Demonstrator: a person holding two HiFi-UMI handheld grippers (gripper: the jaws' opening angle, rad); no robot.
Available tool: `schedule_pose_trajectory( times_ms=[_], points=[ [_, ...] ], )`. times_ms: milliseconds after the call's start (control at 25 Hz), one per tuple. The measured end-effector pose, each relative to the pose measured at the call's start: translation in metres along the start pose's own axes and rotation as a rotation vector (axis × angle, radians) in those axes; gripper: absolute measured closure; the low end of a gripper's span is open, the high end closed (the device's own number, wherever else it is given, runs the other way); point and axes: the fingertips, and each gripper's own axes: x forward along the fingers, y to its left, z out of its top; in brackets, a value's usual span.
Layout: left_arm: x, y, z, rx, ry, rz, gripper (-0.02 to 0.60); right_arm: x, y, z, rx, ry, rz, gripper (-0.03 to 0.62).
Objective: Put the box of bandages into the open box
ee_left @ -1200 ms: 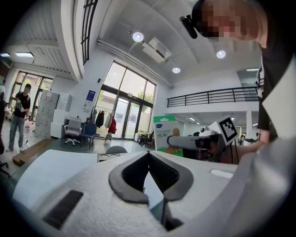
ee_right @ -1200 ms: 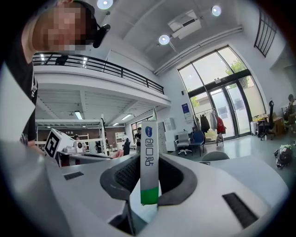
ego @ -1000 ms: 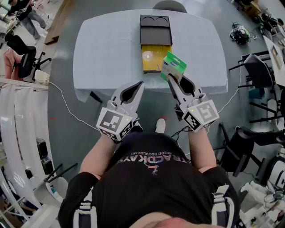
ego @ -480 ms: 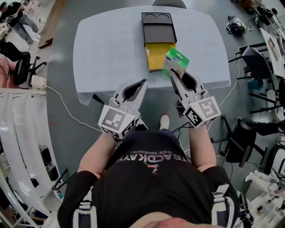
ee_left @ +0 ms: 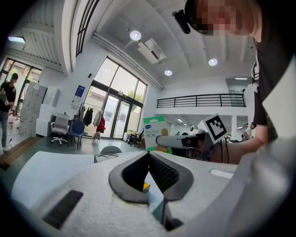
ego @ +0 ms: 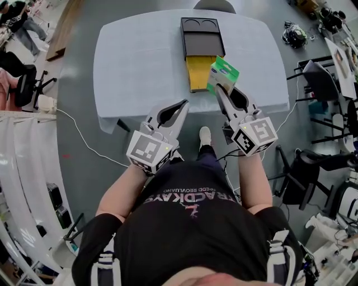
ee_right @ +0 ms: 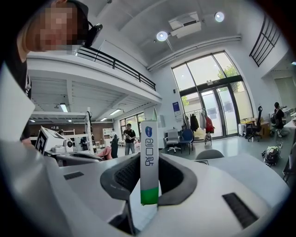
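Observation:
The green and white box of bandages (ego: pixel 223 75) is held upright in my right gripper (ego: pixel 219 90), whose jaws are shut on its narrow sides (ee_right: pixel 149 157). It hangs over the table's near right part, just right of the open box's yellow tray (ego: pixel 198 72). The black lid (ego: pixel 202 38) of that box lies flat behind the tray. My left gripper (ego: pixel 184 104) hovers at the table's near edge, left of the tray, with its tips together and nothing between them (ee_left: pixel 148 153). In the left gripper view the bandage box (ee_left: pixel 155 132) shows beside the right gripper.
The table (ego: pixel 140 61) has a pale cloth and rounded corners. A chair (ego: pixel 215 5) stands at its far side, with office chairs (ego: pixel 321 75) and gear on the floor to the right. A white cable (ego: pixel 84 137) runs across the floor on the left.
The right gripper has kept its hold on the bandage box and edged slightly forward beside the yellow tray. The left gripper has barely moved.

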Motion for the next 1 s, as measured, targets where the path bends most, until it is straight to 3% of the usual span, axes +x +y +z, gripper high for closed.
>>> schedule_pose_trajectory(
  times_ms=[560,760,1000],
  points=[
    [0.031,0.002,-0.018,0.007,-0.025,0.118,0.565,0.025,-0.045,-0.028,-0.001,0.071,0.095,0.502],
    [0.038,-0.003,-0.036,-0.004,-0.020,0.135,0.565,0.031,-0.055,-0.049,-0.005,0.114,0.121,0.502],
    [0.081,0.004,-0.038,-0.010,0.002,0.142,0.566,0.056,-0.098,-0.064,-0.001,0.193,0.146,0.502]
  ],
)
